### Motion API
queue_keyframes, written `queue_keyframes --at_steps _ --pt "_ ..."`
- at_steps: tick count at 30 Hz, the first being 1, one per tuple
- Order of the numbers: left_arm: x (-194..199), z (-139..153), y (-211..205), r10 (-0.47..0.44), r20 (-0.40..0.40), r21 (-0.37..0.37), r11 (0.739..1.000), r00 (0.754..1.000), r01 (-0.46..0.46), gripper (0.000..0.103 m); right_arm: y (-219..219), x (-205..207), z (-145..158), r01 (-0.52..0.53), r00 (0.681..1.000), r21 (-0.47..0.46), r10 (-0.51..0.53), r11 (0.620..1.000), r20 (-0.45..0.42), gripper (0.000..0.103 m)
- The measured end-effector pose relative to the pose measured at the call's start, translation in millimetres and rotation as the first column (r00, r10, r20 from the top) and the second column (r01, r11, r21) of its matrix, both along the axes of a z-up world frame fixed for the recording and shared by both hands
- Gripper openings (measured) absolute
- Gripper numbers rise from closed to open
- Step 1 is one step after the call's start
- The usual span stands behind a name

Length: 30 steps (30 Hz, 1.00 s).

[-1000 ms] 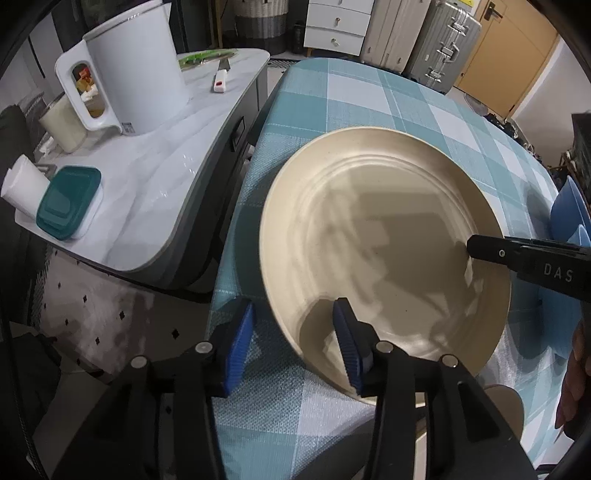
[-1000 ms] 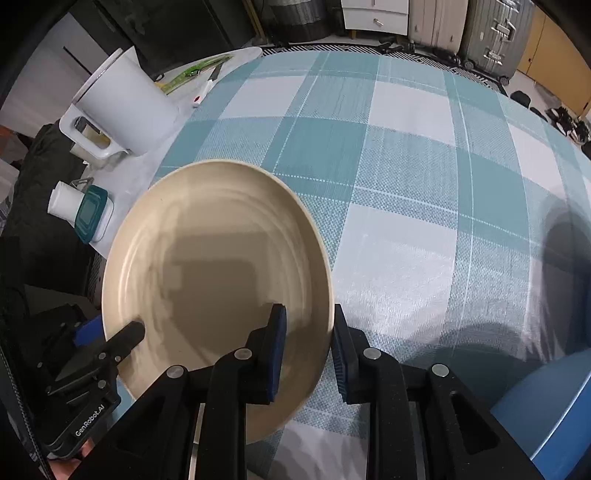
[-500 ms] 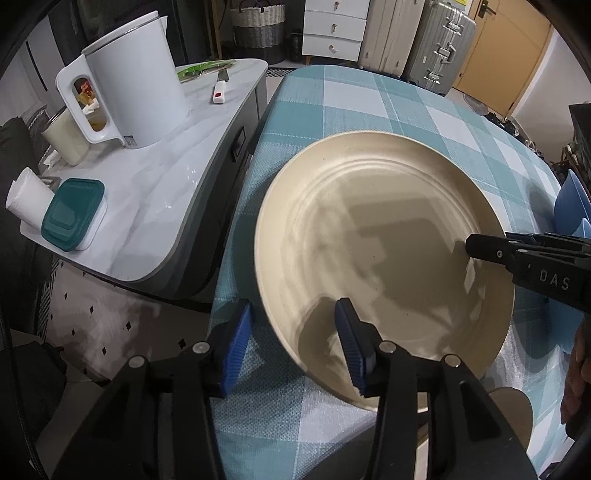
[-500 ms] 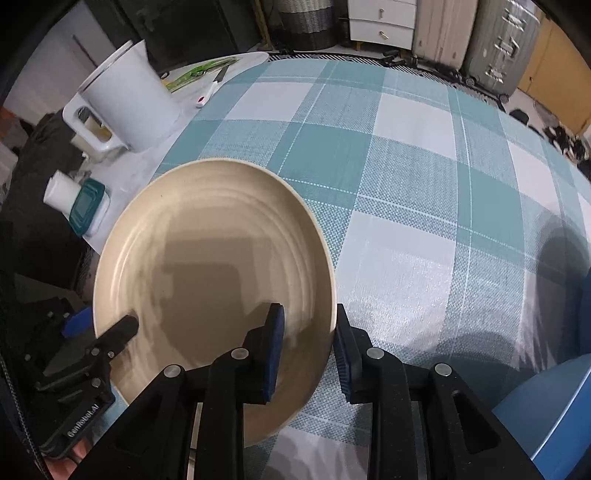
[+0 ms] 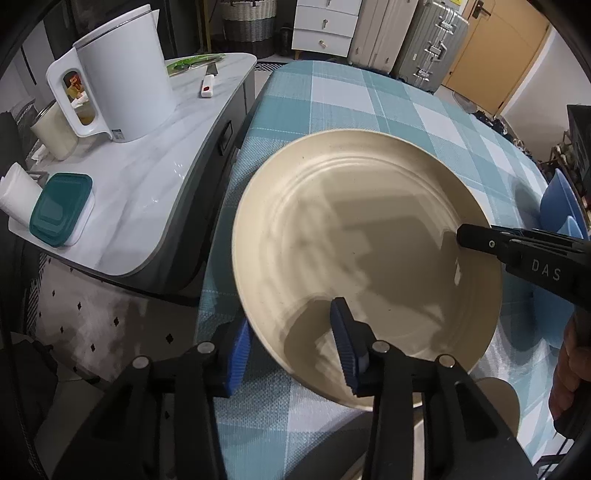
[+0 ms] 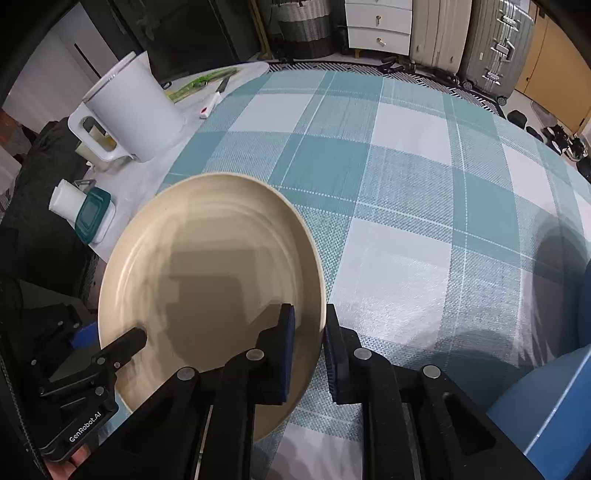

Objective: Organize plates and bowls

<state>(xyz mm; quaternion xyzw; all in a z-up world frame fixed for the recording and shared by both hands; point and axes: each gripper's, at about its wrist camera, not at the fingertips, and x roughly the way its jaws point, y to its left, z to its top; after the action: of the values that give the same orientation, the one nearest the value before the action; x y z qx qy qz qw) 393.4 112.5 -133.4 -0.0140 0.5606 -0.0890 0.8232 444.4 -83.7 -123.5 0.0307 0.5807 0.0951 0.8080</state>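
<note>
A large beige plate [image 5: 369,236] hangs tilted over the left edge of the teal checked table [image 6: 406,166]. My left gripper [image 5: 291,350] straddles its near rim, one blue pad under the rim and the other on the plate's inner face, and its jaws are closing on it. My right gripper [image 6: 310,350] has its jaws closing on the plate's right rim, which sits pinched between the two pads. Each view shows the other gripper: the right gripper [image 5: 480,240] on the plate's far side, the left gripper [image 6: 110,339] at the lower left.
A marble side counter [image 5: 140,177] left of the table carries a white kettle [image 5: 122,85], a teal-lidded box [image 5: 61,208] and a knife [image 5: 208,79]. Blue dishes [image 6: 546,413] lie at the table's right. Suitcases and drawers [image 6: 380,26] stand behind.
The right gripper's pads have drawn closer together on the plate's rim. The left pads have narrowed slightly. The plate has shifted a little in both views.
</note>
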Motion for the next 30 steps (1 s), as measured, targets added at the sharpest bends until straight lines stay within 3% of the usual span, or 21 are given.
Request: queue_keyframes --at_steps 16,30 --pt "-12.9 25.0 1.6 0.017 0.035 0.012 1.0 0.999 -0.017 0.035 -6.7 -18.8 27.5 0.01 0.998 0.031 -0.012 0.999 0.054 0.014" --pt "-40.4 52.1 -5.1 0.011 0.075 0.026 1.0 0.997 -0.013 0.035 -14.5 -59.8 60.9 0.004 0.994 0.054 -0.01 0.999 0.107 0.014"
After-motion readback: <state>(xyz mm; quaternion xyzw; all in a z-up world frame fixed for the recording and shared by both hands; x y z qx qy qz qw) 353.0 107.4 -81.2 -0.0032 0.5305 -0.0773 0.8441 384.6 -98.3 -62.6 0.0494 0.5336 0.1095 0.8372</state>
